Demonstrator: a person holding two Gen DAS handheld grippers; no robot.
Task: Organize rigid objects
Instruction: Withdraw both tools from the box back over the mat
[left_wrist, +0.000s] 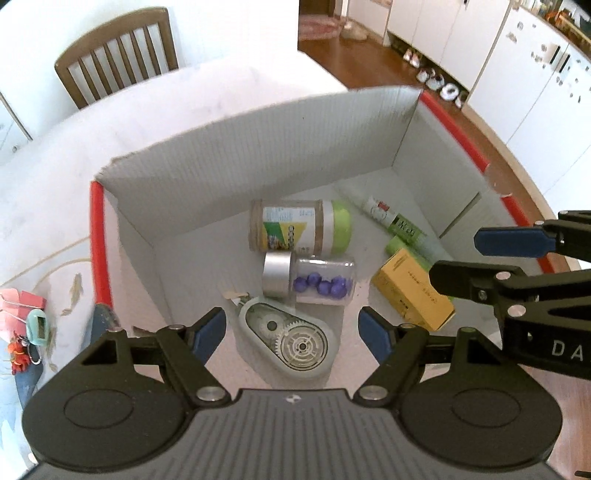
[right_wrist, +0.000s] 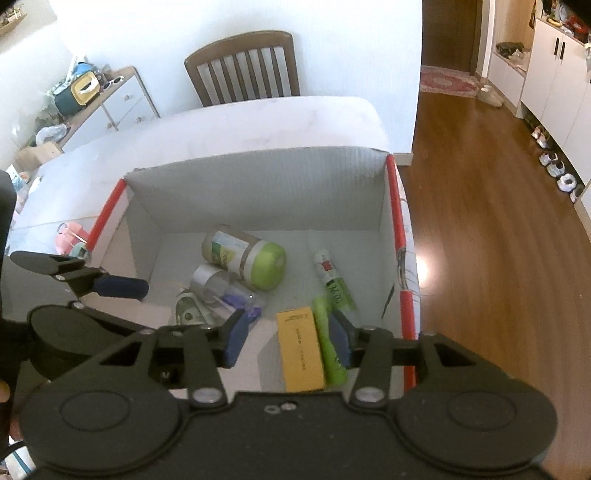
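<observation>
The left matte-black plastic two-finger gripper (left_wrist: 291, 332) has blue rubber fingertip pads (left_wrist: 208, 334), silver pivot screws and a ribbed grey housing. The right matte-black plastic gripper (right_wrist: 288, 338) matches, and white letters "DA" mark its arm.

Six bits and bobs in the white box (left_wrist: 258, 155)

Green-lidded jar (left_wrist: 301, 226), bead jar (left_wrist: 310, 281), tape dispenser (left_wrist: 286, 338), yellow carton (left_wrist: 412, 290), green tube (right_wrist: 330, 341), spray bottle (left_wrist: 395, 221): all lying flat.

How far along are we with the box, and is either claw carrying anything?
Done: the box holds the green-lid jar, bead jar, tape dispenser, yellow carton, white tube and a green tube.
In hand: nothing. The left claw and right claw are open over the box.
Left: pink and teal items remain on the table outside the box.
</observation>
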